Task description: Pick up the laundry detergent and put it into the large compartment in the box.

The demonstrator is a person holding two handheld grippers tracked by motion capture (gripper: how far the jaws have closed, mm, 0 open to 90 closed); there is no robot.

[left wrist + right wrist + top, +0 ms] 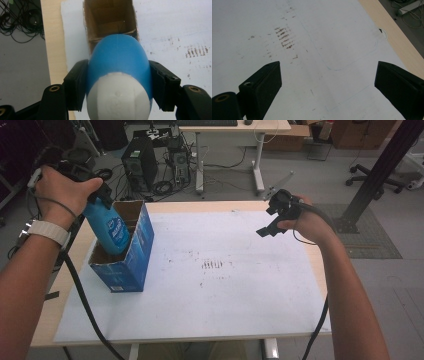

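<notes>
High view: my left gripper (97, 195) clamps the blue bottle (111, 231), its base partly inside the open blue box (135, 255). Right gripper (272, 222) hangs wide, empty. Risk: bottle catching the cardboard divider (112, 33), tipping the box.

Beyond my table I see a black computer tower (139, 162) on the grey floor, tangled cables (167, 185) beside it, and a white-legged desk (227, 150) behind. A black office chair base (372, 177) sits far right, near a dark slanted post (380, 170) and cardboard boxes (295, 137).
</notes>
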